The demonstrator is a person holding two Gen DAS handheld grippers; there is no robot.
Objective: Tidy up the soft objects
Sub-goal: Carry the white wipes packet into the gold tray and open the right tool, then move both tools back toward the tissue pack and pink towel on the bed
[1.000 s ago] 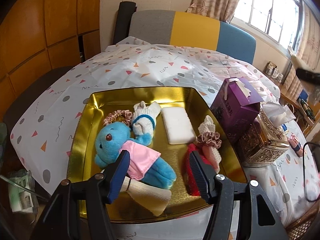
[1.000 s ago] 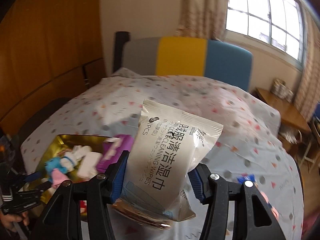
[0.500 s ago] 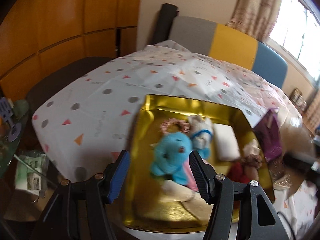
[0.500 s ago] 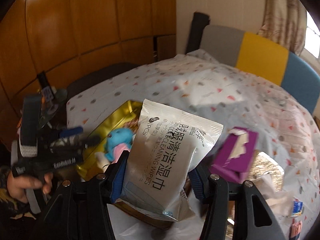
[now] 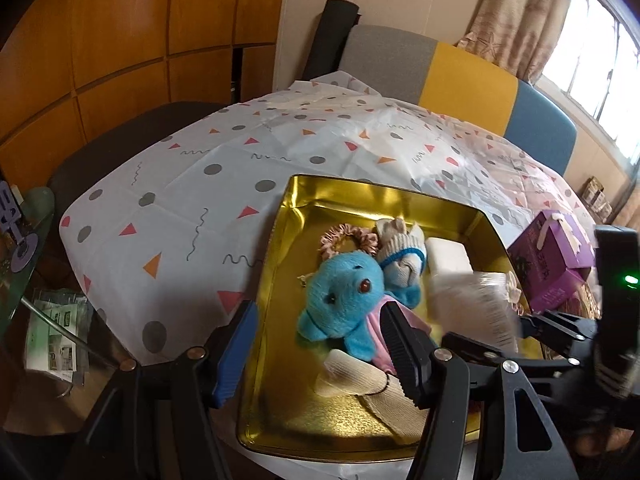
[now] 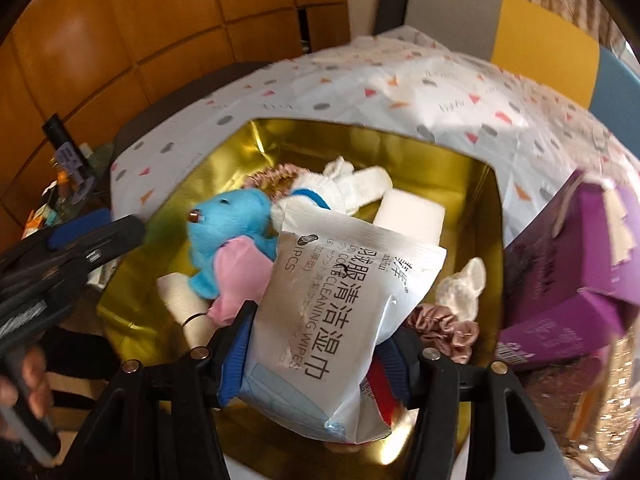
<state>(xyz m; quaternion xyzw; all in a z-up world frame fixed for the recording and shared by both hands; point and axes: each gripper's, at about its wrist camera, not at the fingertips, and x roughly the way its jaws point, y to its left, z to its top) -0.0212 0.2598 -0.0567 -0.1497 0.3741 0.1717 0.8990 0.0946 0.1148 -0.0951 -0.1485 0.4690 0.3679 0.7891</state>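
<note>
Between the jaws of the right gripper (image 6: pixel 316 356) sits the pack of wet wipes (image 6: pixel 340 312), its lower part pinched by the blue pads while the jaws are opening; it hangs over the gold tray (image 6: pixel 168 216), above the things already there. I judge the pack as light, limp and slippery, because the foil wrapper bends and shines; a hold on the flat middle, not on the thin sealed edge, seems safest, and a hard squeeze would only crush it. Just beyond the jaws lie the blue plush toy (image 6: pixel 232 224), a white knitted doll (image 6: pixel 332 188), a white sponge block (image 6: pixel 412 212) and a pink scrunchie (image 6: pixel 444 332); beside the right jaw stands a purple box (image 6: pixel 568 280).

The left gripper (image 5: pixel 316 348) holds nothing; its jaws are spread and opening, with the tray rim (image 5: pixel 272 264) between them and the plush toy near the right jaw. The right wrist view shows the print on the pack and the grip; the left wrist view shows the pack only as a pale blur, but gives the tablecloth (image 5: pixel 192 200) and a beige sock (image 5: pixel 360 376) more clearly.
</note>
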